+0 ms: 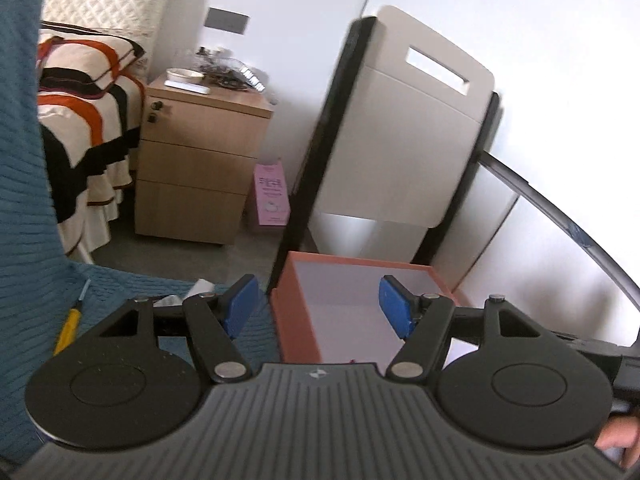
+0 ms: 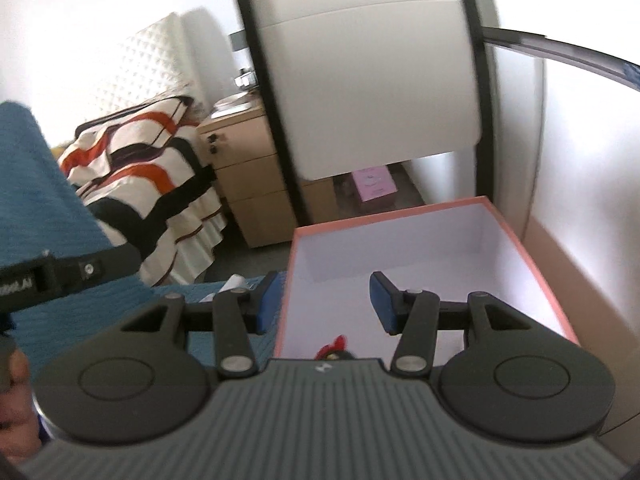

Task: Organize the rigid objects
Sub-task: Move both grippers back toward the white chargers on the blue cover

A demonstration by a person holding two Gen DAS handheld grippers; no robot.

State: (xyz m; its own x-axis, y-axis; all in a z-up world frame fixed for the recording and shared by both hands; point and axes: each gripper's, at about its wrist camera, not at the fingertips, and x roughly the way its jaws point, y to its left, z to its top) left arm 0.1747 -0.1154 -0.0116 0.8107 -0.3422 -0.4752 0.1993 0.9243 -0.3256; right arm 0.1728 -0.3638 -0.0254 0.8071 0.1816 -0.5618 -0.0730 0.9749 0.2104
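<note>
While both grippers, left gripper [image 1: 318,308] and right gripper [image 2: 324,300], gape wide and hold nothing, the salmon-rimmed white cardboard box [image 2: 520,236] lies directly ahead, a small red-and-black object [image 2: 334,350] inside at its near edge.

Open pink box [image 2: 532,248], white inside

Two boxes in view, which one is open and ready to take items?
The salmon-rimmed box right under both grippers: lidless, white inside, sitting on the blue cover. The pink box stands closed on the floor beside the wooden drawer unit.
</note>
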